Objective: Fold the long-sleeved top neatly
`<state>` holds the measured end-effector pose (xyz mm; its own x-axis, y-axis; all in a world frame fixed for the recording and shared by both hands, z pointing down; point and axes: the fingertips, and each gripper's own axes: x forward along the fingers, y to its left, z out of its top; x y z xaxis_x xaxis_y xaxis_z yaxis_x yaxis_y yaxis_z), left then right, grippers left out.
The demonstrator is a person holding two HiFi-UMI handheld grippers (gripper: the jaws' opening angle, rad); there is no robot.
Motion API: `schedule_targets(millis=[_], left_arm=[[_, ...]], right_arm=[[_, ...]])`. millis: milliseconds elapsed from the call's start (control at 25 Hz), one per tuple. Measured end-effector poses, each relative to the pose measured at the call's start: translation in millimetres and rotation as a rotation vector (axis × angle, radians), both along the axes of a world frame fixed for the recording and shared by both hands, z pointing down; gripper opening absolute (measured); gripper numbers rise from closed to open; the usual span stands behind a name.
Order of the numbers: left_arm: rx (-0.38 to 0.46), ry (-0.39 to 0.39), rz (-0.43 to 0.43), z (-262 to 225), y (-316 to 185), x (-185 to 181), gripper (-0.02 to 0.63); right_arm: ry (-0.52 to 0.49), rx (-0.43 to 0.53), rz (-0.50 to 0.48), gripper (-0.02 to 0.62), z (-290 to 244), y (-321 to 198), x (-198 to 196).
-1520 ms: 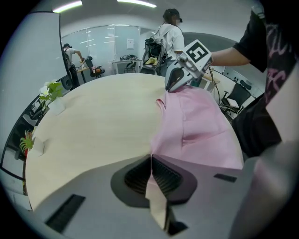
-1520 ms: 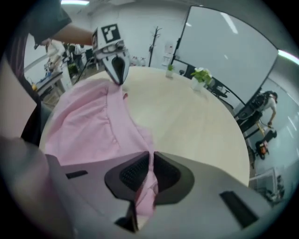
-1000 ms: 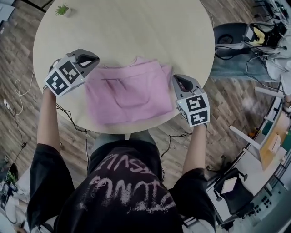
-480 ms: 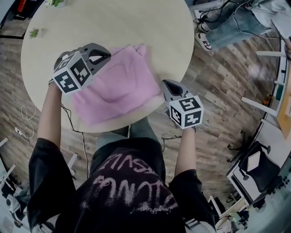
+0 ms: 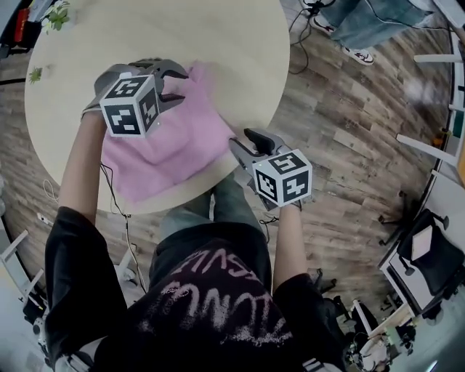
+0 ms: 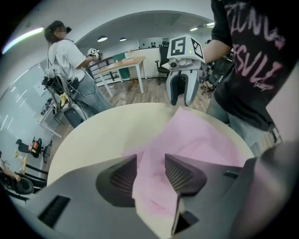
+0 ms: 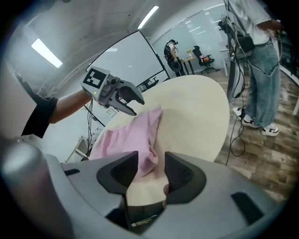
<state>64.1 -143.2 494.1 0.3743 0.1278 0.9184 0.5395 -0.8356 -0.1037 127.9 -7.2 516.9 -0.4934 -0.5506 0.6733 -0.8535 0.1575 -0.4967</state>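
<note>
A round, pale wooden table (image 5: 218, 43) stands on a wood-plank floor (image 5: 349, 116) in an open office. The person wearing the camera leans over it with both forearms stretched forward. The left gripper (image 5: 176, 86) points steeply down at the tabletop. Its jaws have just been opening and stand apart, with a fold of the pink long-sleeved top (image 5: 167, 160) lying loose between them. The right gripper (image 5: 242, 139) tilts down at the near table edge. Its jaws have also just been opening and are spread, the top's edge reaching in between them unpinched. The folded top lies flat under and between both grippers. A small potted plant (image 5: 57, 13) sits beyond the left gripper. Another person (image 6: 70, 60) stands well beyond the table.
</note>
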Motion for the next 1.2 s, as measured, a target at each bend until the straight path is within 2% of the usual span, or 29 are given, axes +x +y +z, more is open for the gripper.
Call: schedule_targets(millis=[80, 240, 400, 520, 640, 720, 800, 840, 960, 1080, 1200], left_arm=[[0.008, -0.028, 0.024, 6.7, -3.8, 8.3, 0.219], [0.003, -0.103, 0.07, 22.7, -4.3, 14.7, 0.239], [0.027, -0.167, 0.093, 43.4, -9.4, 23.3, 0.293], [0.013, -0.197, 0.097, 56.9, -9.8, 26.9, 0.297], [-0.046, -0.24, 0.087, 64.9, -6.6, 24.6, 0.288], [-0.098, -0.282, 0.075, 67.1, -4.6, 23.1, 0.26], [-0.132, -0.314, 0.076, 67.1, -1.8, 22.4, 0.22], [-0.14, -0.323, 0.082, 66.7, -0.4, 22.3, 0.197], [-0.133, -0.306, 0.092, 62.7, 0.2, 21.5, 0.135], [-0.094, -0.237, 0.089, 50.8, -2.9, 23.4, 0.083], [-0.056, -0.155, 0.085, 31.7, -3.6, 27.0, 0.065]], right_arm=[[-0.034, -0.007, -0.008, 0.19, 1.5, -1.1, 1.7], [-0.085, -0.033, -0.054, 0.199, 9.1, -2.8, -8.7], [-0.041, -0.052, -0.112, 0.197, 21.2, -8.1, -18.4], [-0.031, -0.073, -0.134, 0.18, 27.9, -9.7, -28.4], [-0.013, -0.098, -0.124, 0.148, 33.8, -10.9, -32.8], [0.005, -0.105, -0.115, 0.115, 36.6, -11.8, -33.7], [0.025, -0.106, -0.099, 0.053, 38.7, -12.0, -32.1], [0.031, -0.103, -0.089, 0.045, 38.7, -12.8, -30.2], [0.054, -0.086, -0.067, 0.037, 34.7, -14.2, -23.8], [0.086, -0.072, -0.044, 0.035, 28.0, -11.5, -17.3], [0.136, -0.047, 0.006, 0.034, 16.3, -9.5, -6.9]])
